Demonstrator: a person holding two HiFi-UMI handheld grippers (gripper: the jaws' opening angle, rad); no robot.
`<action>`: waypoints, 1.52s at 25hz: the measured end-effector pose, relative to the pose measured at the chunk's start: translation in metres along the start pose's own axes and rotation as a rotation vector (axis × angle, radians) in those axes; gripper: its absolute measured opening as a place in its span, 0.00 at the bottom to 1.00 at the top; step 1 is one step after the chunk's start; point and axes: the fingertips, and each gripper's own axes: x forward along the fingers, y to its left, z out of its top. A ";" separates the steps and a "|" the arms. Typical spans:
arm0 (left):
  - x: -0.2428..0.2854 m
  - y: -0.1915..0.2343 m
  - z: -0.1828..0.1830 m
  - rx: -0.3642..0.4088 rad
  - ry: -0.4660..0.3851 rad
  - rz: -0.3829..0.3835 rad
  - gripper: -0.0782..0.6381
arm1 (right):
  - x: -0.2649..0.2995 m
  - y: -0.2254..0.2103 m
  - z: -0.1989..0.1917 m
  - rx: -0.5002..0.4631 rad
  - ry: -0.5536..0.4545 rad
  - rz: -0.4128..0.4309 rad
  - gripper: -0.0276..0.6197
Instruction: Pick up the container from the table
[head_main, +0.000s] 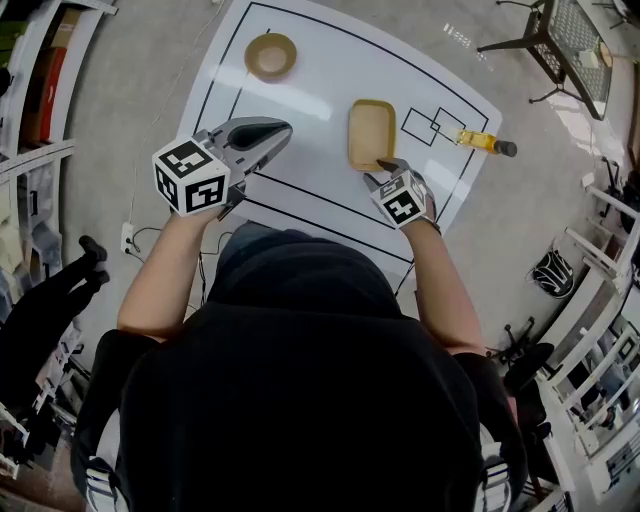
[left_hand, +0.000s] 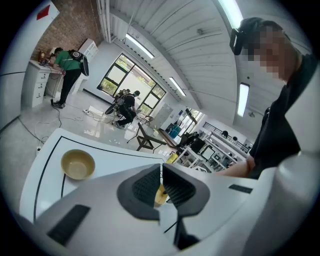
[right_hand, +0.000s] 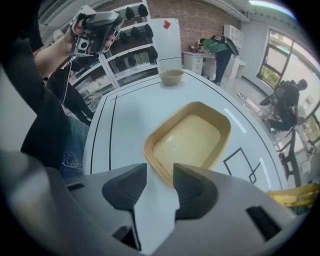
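A tan rectangular container (head_main: 371, 134) lies empty near the middle of the white table (head_main: 310, 70). My right gripper (head_main: 383, 170) points steeply down at its near edge. In the right gripper view the container (right_hand: 192, 140) fills the middle, and the right gripper (right_hand: 160, 182) is open, with the near rim showing in the gap between the pads and touched by neither. My left gripper (head_main: 283, 131) hovers to the left, apart from the container. Its jaws (left_hand: 161, 172) are shut with nothing held.
A round tan bowl (head_main: 271, 56) sits at the table's far left corner. A yellow bottle (head_main: 482, 142) lies at the right edge beside two drawn squares. A black chair (head_main: 560, 40) stands beyond the table, shelves (head_main: 30, 80) to the left. People stand far off (left_hand: 67, 70).
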 end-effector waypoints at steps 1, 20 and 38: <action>0.001 0.000 -0.001 -0.002 0.001 -0.001 0.14 | 0.001 0.000 0.000 -0.017 0.007 -0.008 0.31; 0.003 0.011 -0.007 -0.031 -0.002 -0.009 0.13 | 0.022 -0.002 -0.005 -0.135 0.076 -0.041 0.28; 0.002 0.006 -0.009 -0.028 0.001 -0.013 0.13 | 0.025 -0.001 -0.007 -0.146 0.086 -0.059 0.21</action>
